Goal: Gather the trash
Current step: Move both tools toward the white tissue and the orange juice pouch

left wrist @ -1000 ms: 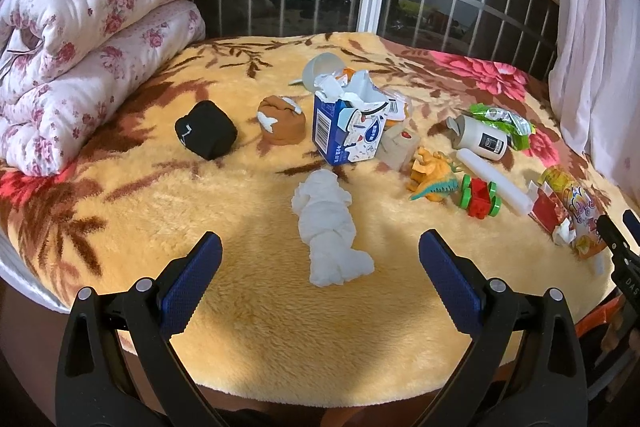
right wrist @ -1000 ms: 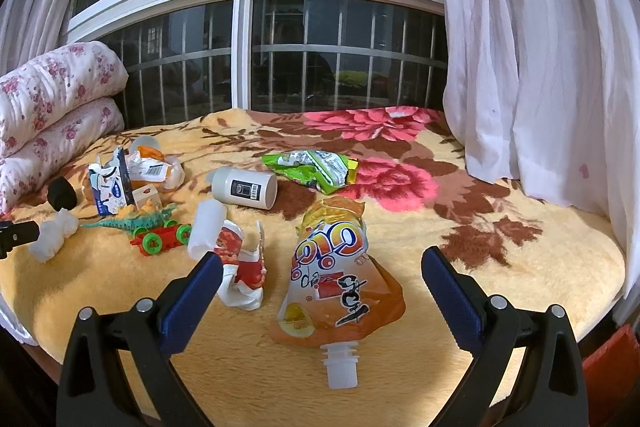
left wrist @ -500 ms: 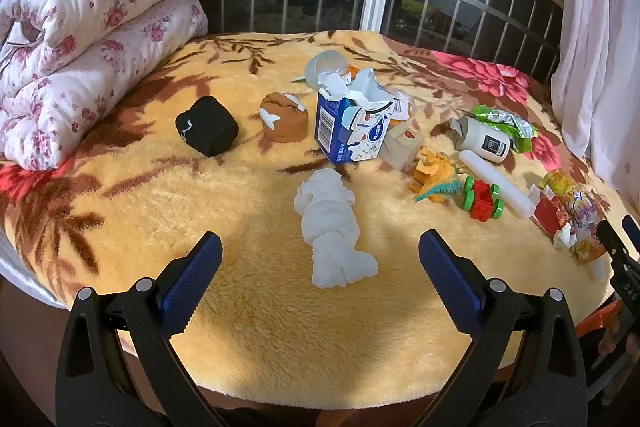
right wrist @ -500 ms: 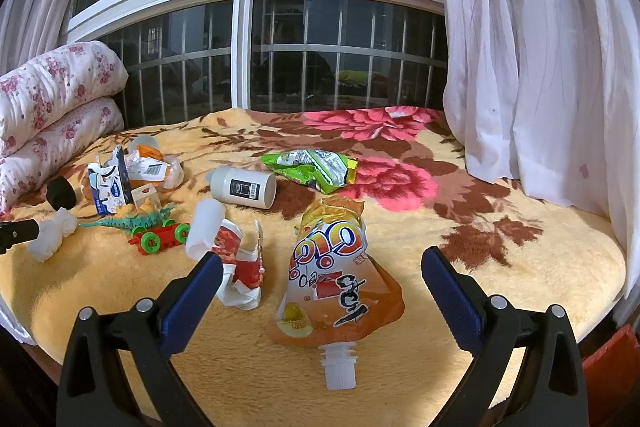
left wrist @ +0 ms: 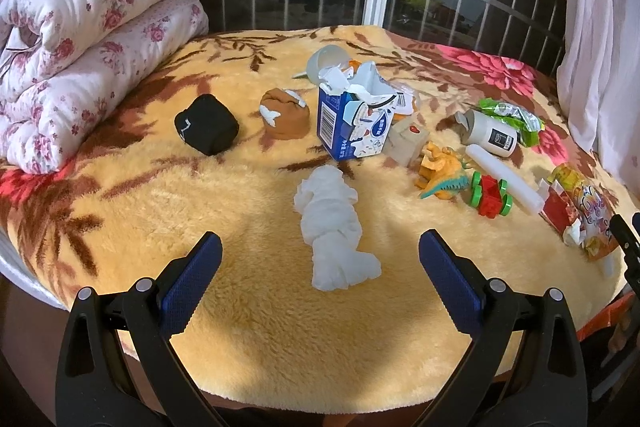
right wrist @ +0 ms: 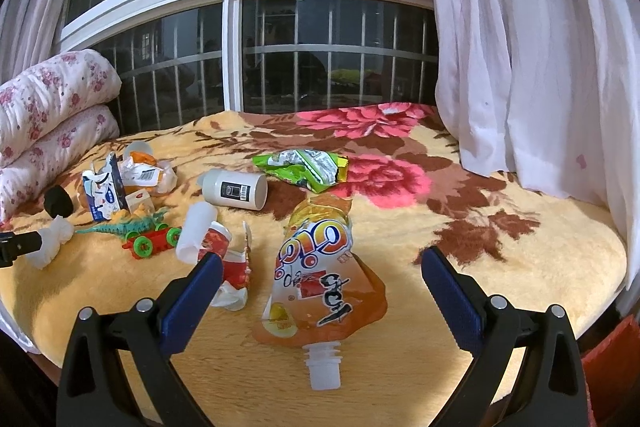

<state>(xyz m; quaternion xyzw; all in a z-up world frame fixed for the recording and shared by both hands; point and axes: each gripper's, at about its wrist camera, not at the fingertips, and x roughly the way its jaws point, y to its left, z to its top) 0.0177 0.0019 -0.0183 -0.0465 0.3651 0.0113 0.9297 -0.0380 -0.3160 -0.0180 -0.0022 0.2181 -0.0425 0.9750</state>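
We hold our left gripper (left wrist: 320, 269) above the near edge of the bed (left wrist: 132, 219), its fingers (left wrist: 192, 281) spread wide and grasping nothing. Between them, just ahead at twelve o'clock, lies a crumpled white tissue (left wrist: 334, 229) on the yellow blanket, apart from both pads. Beyond it at twelve stands a torn blue milk carton (left wrist: 352, 125), with a brown lump (left wrist: 285, 113) and a black bundle (left wrist: 207, 124) at eleven. At one o'clock we see an orange toy dinosaur (left wrist: 440, 171), a red and green toy car (left wrist: 491, 195), a white bottle (left wrist: 487, 134) lying on its side and a green snack bag (left wrist: 514, 117). A rolled floral quilt (left wrist: 84, 39) fills ten o'clock.

Our right gripper (right wrist: 322, 291) also hovers with fingers (right wrist: 192, 303) released, empty. An orange drink pouch (right wrist: 322, 275) lies flat between them at twelve, its white spout pointing toward us, touching neither finger. At eleven, just behind the left finger, sits a torn red wrapper (right wrist: 232, 263) beside a white plastic tube (right wrist: 198, 229). The white bottle (right wrist: 236, 189) and green snack bag (right wrist: 306, 169) lie farther off at twelve, the milk carton (right wrist: 100, 193) at ten, and a pale curtain (right wrist: 540, 47) hangs at two
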